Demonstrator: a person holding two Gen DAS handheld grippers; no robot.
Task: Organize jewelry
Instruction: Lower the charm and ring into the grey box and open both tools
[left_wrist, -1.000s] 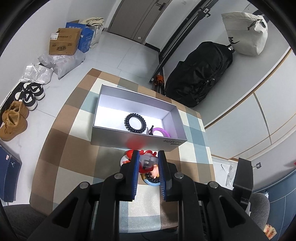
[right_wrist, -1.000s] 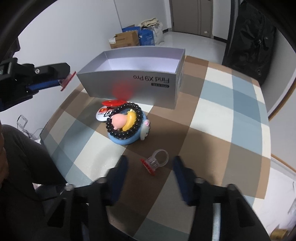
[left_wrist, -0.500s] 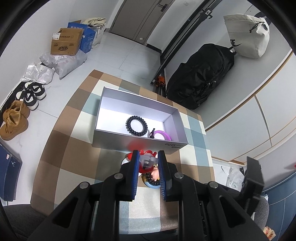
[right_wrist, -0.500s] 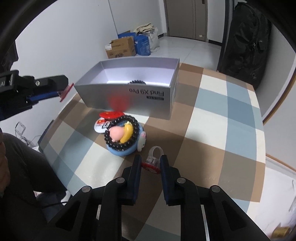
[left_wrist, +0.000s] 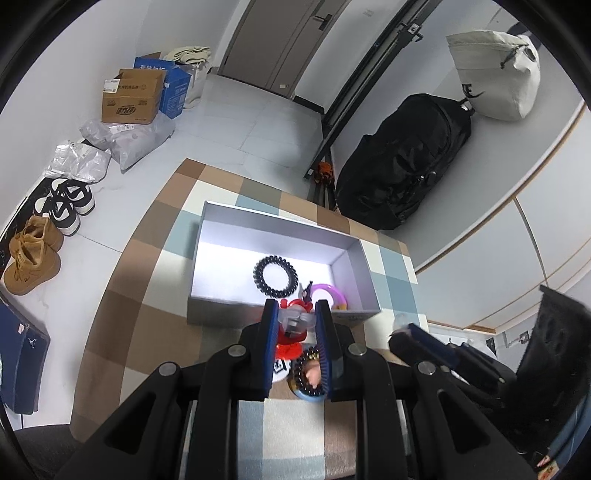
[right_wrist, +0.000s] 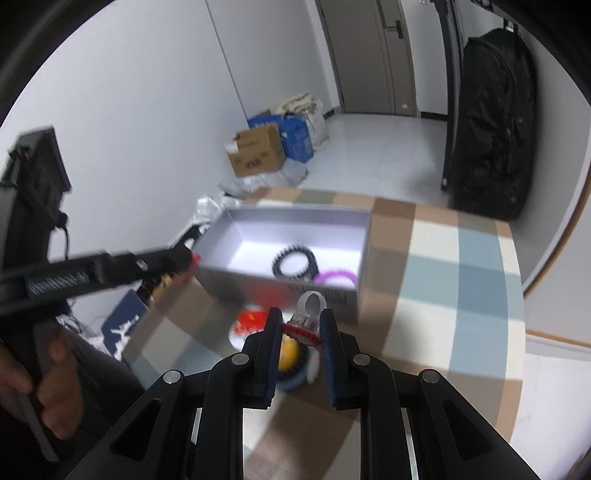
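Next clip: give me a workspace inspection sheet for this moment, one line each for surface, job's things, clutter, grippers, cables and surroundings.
Surface: checked tablecloth, brown, blue and cream squares.
Job's things: open grey box holds a black spiral hair tie and a purple ring; a black bead bracelet lies on a blue toy on the cloth.
Clutter: red-and-white badge beside the toy.
Grippers: left gripper shut on a clear-and-red ornament; right gripper shut on a clear toy ring with a red base, above the cloth.
Cables: nothing seen.
Surroundings: cardboard box, shoes, black backpack, white bag, door.
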